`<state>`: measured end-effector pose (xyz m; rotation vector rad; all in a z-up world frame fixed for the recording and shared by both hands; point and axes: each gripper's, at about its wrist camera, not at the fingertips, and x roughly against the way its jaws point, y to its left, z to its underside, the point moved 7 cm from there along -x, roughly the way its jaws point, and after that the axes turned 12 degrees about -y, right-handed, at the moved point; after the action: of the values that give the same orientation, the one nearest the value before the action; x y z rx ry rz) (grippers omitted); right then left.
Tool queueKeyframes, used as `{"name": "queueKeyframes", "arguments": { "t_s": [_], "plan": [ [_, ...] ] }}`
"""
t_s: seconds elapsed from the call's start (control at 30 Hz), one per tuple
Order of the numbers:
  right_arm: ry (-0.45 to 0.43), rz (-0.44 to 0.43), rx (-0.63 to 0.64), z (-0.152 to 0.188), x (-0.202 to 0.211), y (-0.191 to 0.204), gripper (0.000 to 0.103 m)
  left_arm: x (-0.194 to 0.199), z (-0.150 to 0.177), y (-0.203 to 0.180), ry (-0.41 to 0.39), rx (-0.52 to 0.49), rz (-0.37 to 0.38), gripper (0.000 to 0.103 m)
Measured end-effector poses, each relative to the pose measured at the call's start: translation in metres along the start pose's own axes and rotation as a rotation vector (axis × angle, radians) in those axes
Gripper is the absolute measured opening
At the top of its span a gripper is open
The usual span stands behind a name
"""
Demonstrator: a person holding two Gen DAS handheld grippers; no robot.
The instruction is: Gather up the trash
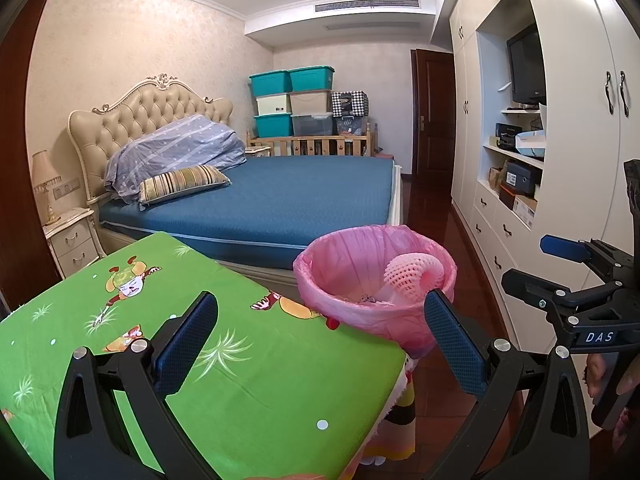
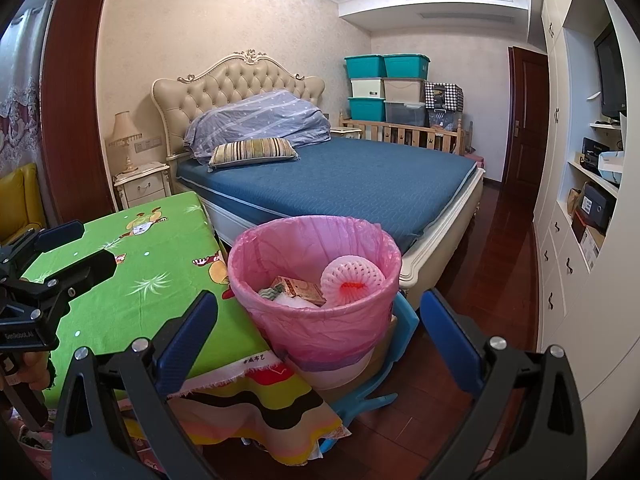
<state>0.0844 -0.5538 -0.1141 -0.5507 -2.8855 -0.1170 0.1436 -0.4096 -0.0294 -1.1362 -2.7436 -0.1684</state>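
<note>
Both grippers, left and right, jaws released, flank the bin off the table edge.

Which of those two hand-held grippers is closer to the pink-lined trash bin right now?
The right, though only slightly. The right hand-held gripper is open, facing the trash bin head-on. The left hand-held gripper, also open, sits over the green tablecloth, with the bin ahead to its right.

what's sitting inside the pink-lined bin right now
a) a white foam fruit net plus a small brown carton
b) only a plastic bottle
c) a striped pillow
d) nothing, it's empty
a: the right wrist view looks down into the pink-lined bin and shows a white foam fruit net resting against its far wall beside a small brown carton.
</note>
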Motion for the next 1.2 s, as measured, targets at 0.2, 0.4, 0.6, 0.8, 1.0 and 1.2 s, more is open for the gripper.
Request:
{"name": "queueKeyframes", "arguments": {
  "t_s": [0.2, 0.4, 0.6, 0.8, 1.0, 1.2],
  "plan": [
    [0.000, 0.001, -0.002, 0.0005, -0.0005, -0.0002, 0.098, -0.0001, 0.0000, -0.0001, 0.001, -0.002, -0.001, 0.097],
    [0.002, -0.001, -0.001, 0.0014, -0.0007, 0.0030, 0.098, 0.0000, 0.0000, 0.0001, 0.001, 0.000, -0.001, 0.097],
    [0.002, -0.003, -0.003, 0.0017, -0.0003, 0.0033, 0.098, -0.0004, 0.0001, 0.0005, 0.002, 0.001, -0.001, 0.097],
    [0.002, -0.003, -0.005, 0.0016, -0.0005, 0.0039, 0.098, -0.0005, 0.0004, 0.0001, 0.004, 0.000, 0.001, 0.097],
    [0.007, -0.006, -0.007, 0.0031, -0.0013, 0.0042, 0.098, 0.0000, 0.0059, -0.0025, 0.008, -0.003, 0.007, 0.097],
    [0.007, -0.006, -0.010, 0.0033, -0.0012, 0.0049, 0.098, -0.0007, 0.0087, -0.0033, 0.012, -0.001, 0.009, 0.097]
  ]
}}
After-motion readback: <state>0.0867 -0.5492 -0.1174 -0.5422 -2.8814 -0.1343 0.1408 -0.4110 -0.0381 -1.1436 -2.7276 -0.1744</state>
